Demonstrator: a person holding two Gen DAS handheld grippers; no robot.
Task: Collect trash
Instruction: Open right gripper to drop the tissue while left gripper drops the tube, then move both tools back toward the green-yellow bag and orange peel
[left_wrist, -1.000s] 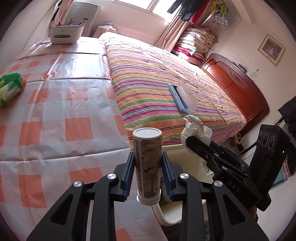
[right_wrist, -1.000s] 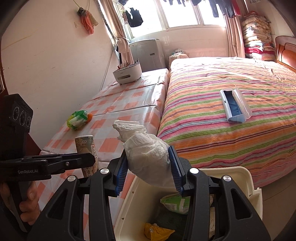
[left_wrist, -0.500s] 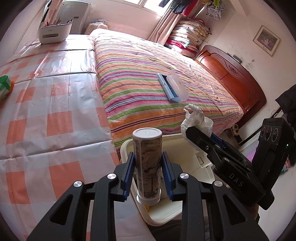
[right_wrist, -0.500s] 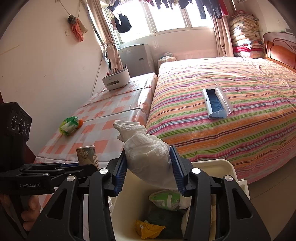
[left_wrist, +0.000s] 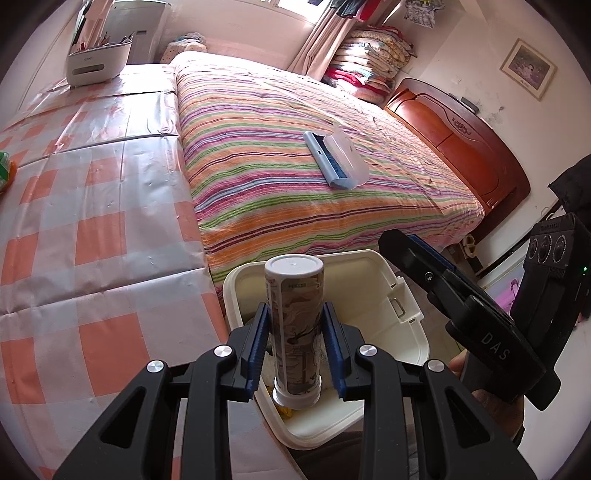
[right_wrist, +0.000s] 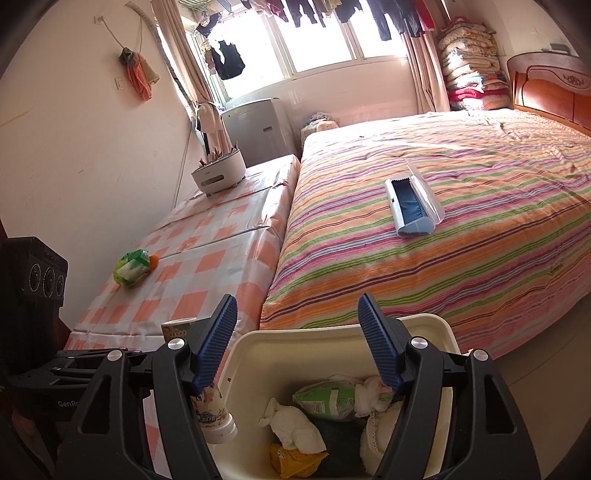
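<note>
Trash fills the bottom of a cream plastic bin (right_wrist: 439, 325) that stands on the floor at the corner where the striped bed (right_wrist: 461, 206) meets the checked tablecloth (right_wrist: 207, 262): a crumpled white tissue (right_wrist: 291, 424), a green packet (right_wrist: 325, 397), a yellow wrapper (right_wrist: 291, 461) and more white paper lie in it. Over the bin the right gripper (right_wrist: 295, 339) has its blue pads spread and its jaws are opening, with nothing between them. The left gripper (left_wrist: 295, 345) is clenched on a tall printed paper tube (left_wrist: 295, 325) with white caps, held upright over the near left corner of the bin (left_wrist: 376, 258), its lower end inside the rim. Out on the tablecloth a green wrapper (right_wrist: 131, 267) with something orange beside it lies well apart from the bin, and a white desk organiser (right_wrist: 218, 173) stands at the far end. A blue and white case (right_wrist: 410, 206) lies open on the bed
</note>
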